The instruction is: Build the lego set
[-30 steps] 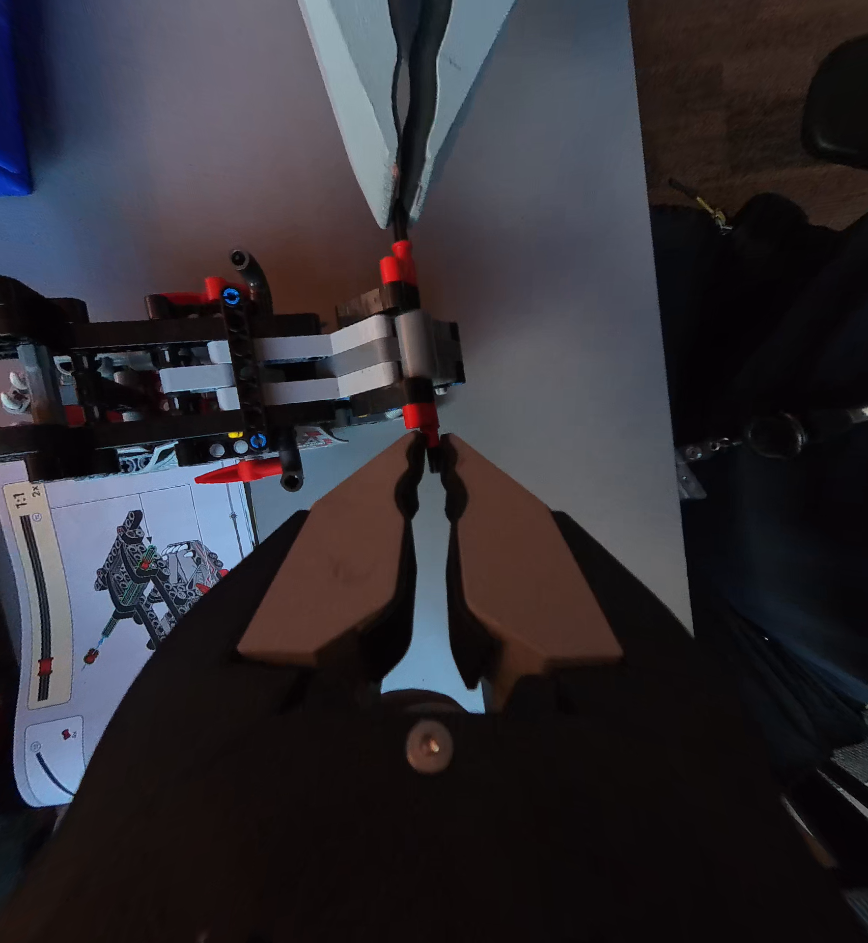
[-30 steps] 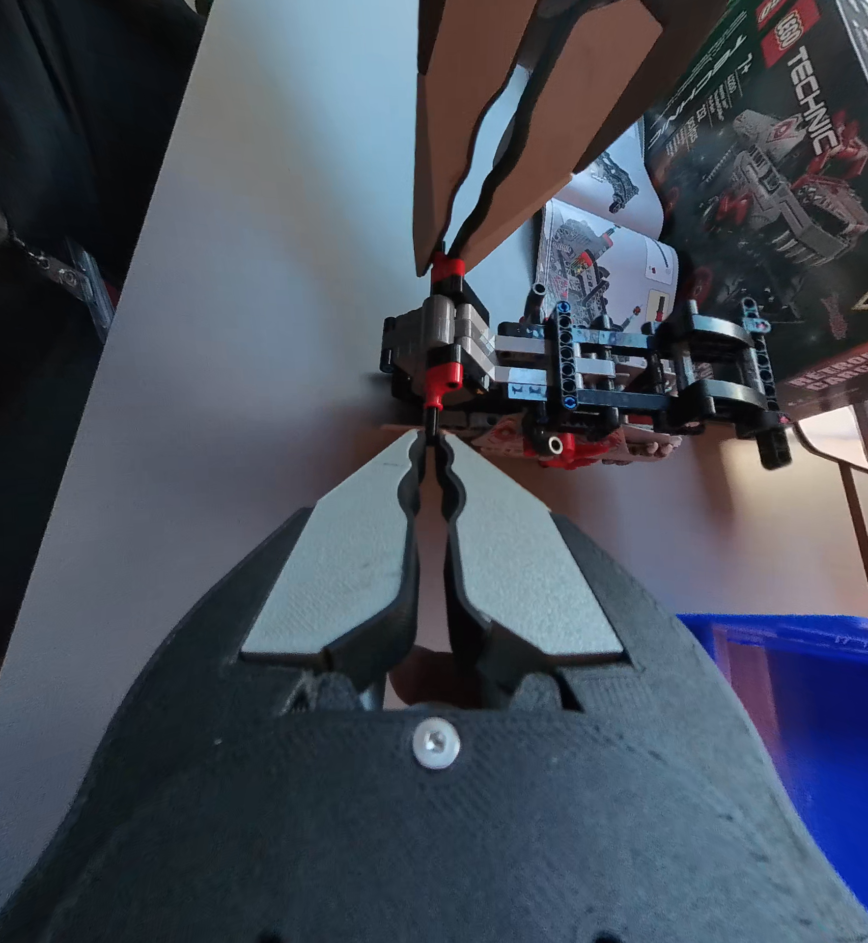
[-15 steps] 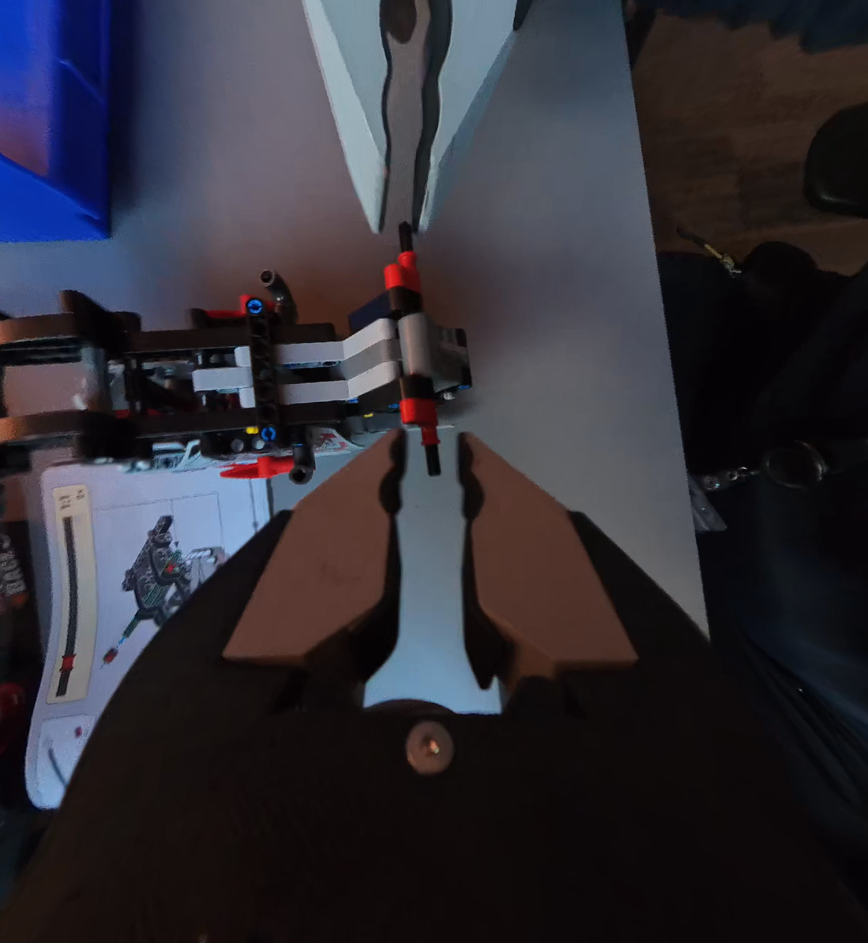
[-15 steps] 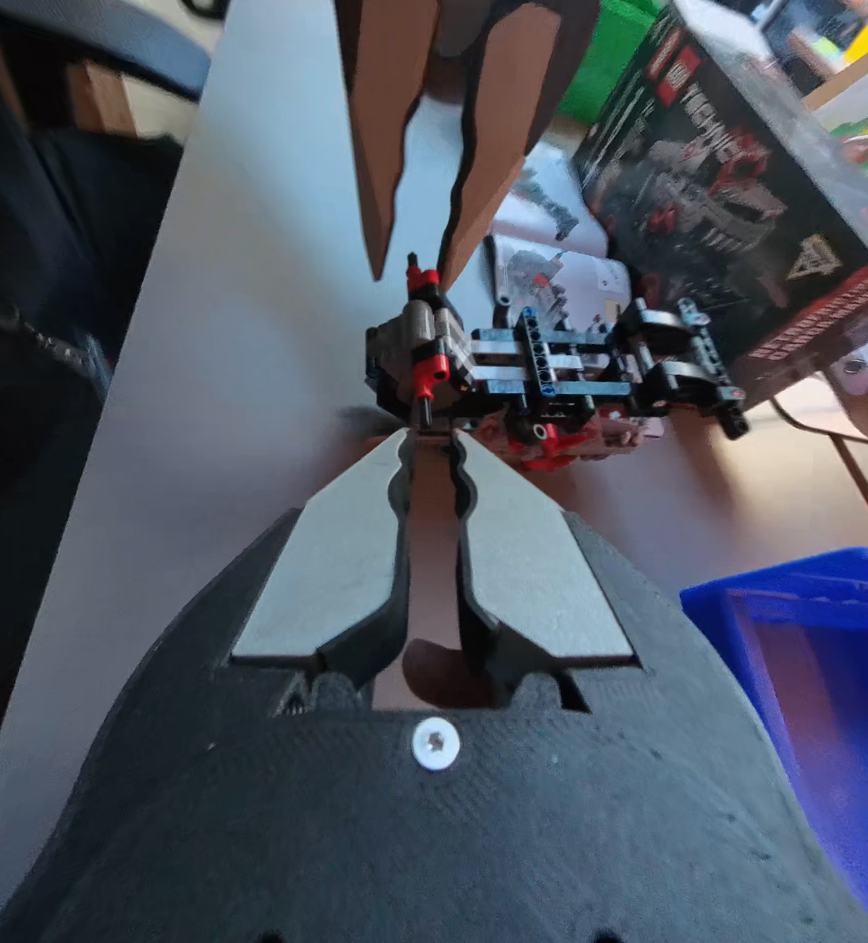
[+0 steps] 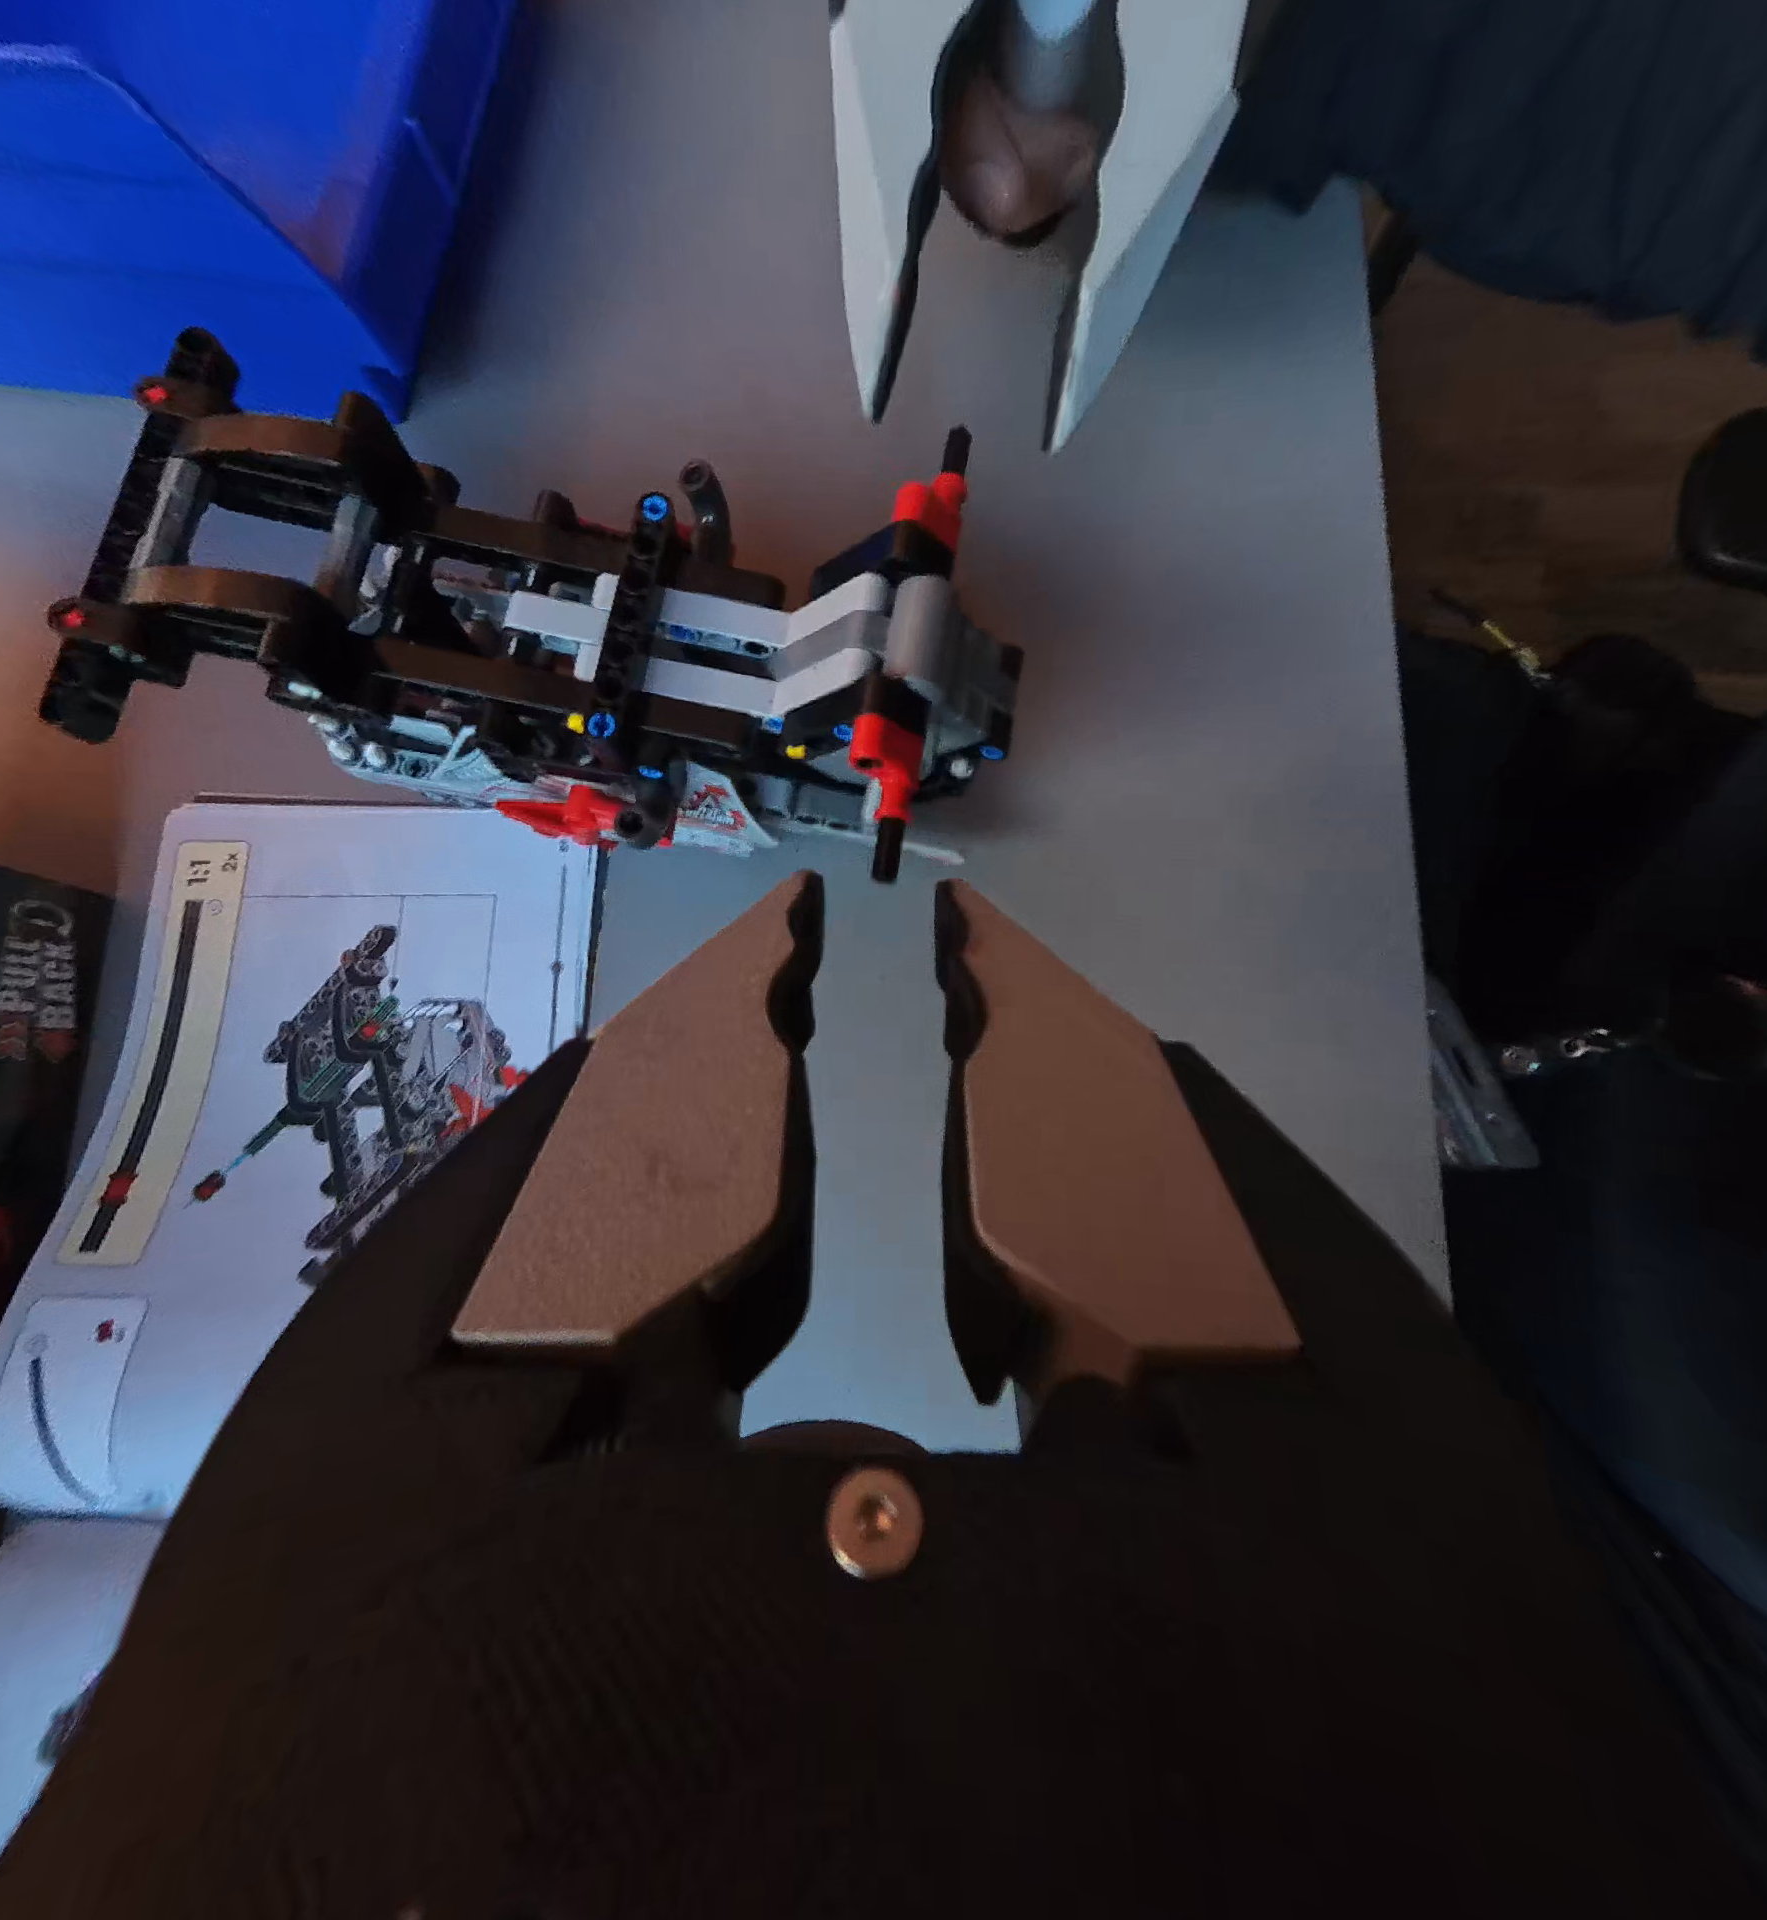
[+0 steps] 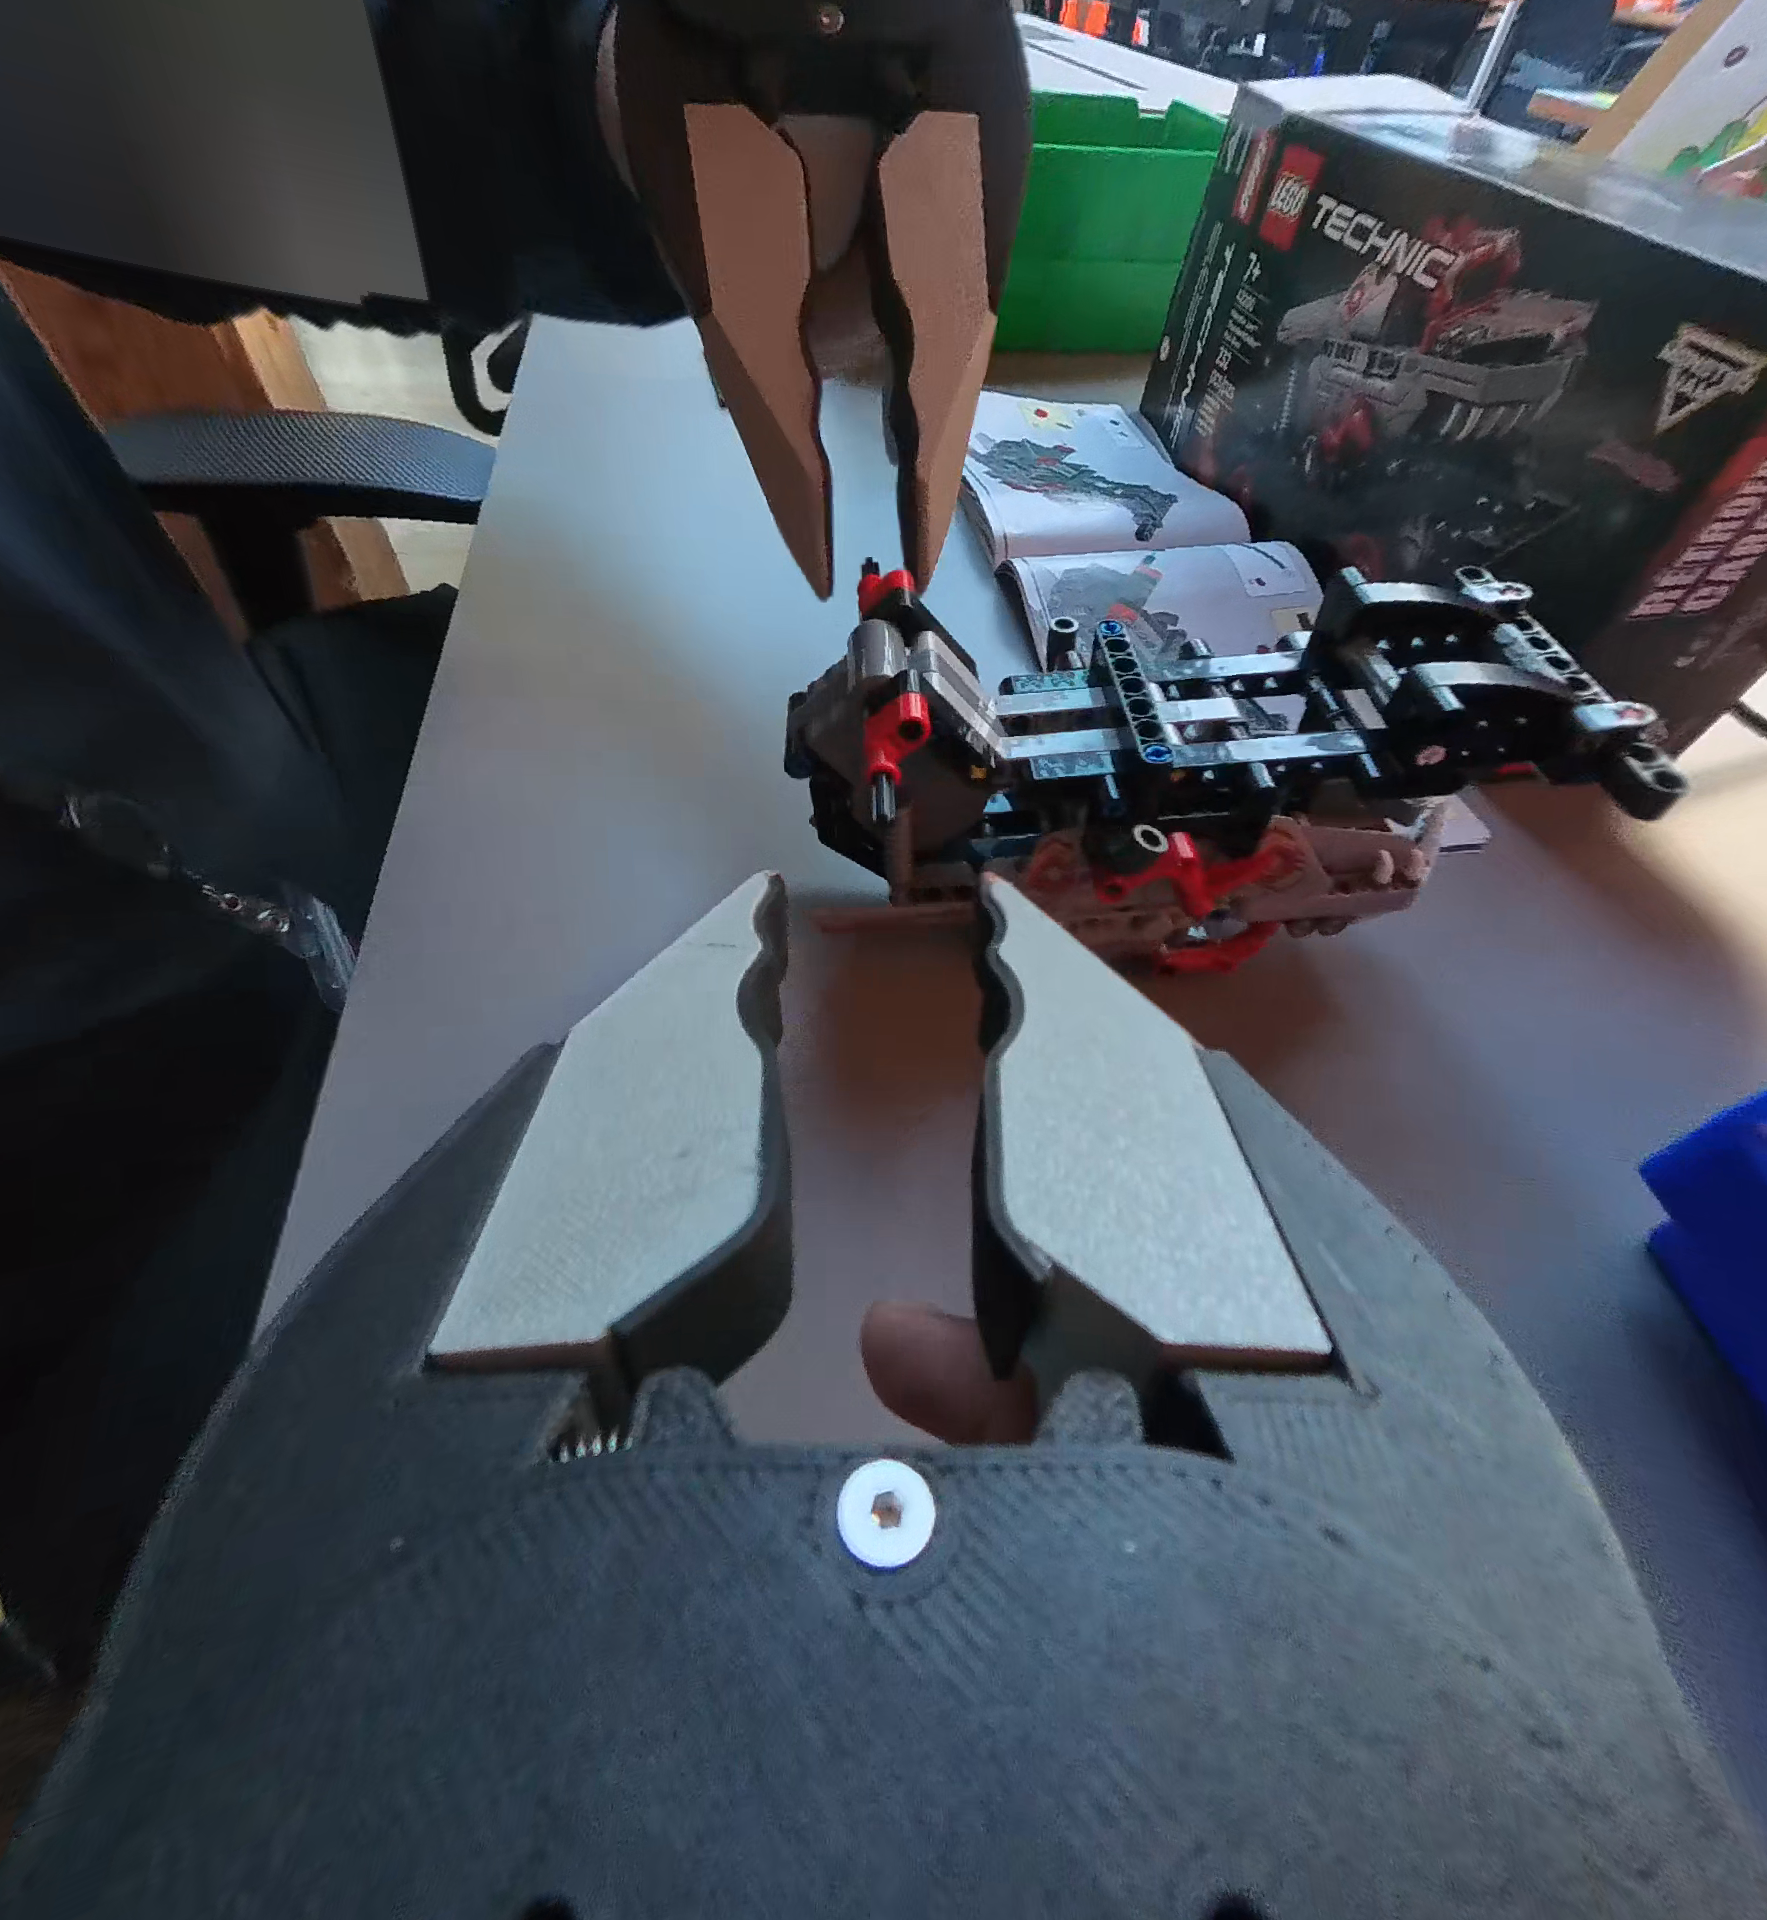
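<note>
Both grippers stood shut on the ends of the black axle 1 second ago; now I see both pairs of fingers parted and drawn back from it. My left gripper (image 5: 877, 902), brown, has a narrow gap and holds nothing; the axle (image 5: 886, 850) tip sits just beyond it at 12 o'clock, apart. My right gripper (image 6: 881, 902), grey, is spread wider, also empty, near the other axle end. The lego model (image 5: 546, 644) lies on the grey table (image 5: 1170, 727), black beams with white strips, red bushes on the axle. At 9 o'clock of my left gripper lies the instruction booklet (image 5: 339, 1039); the blue bin (image 5: 162, 177) is at 11 o'clock.
</note>
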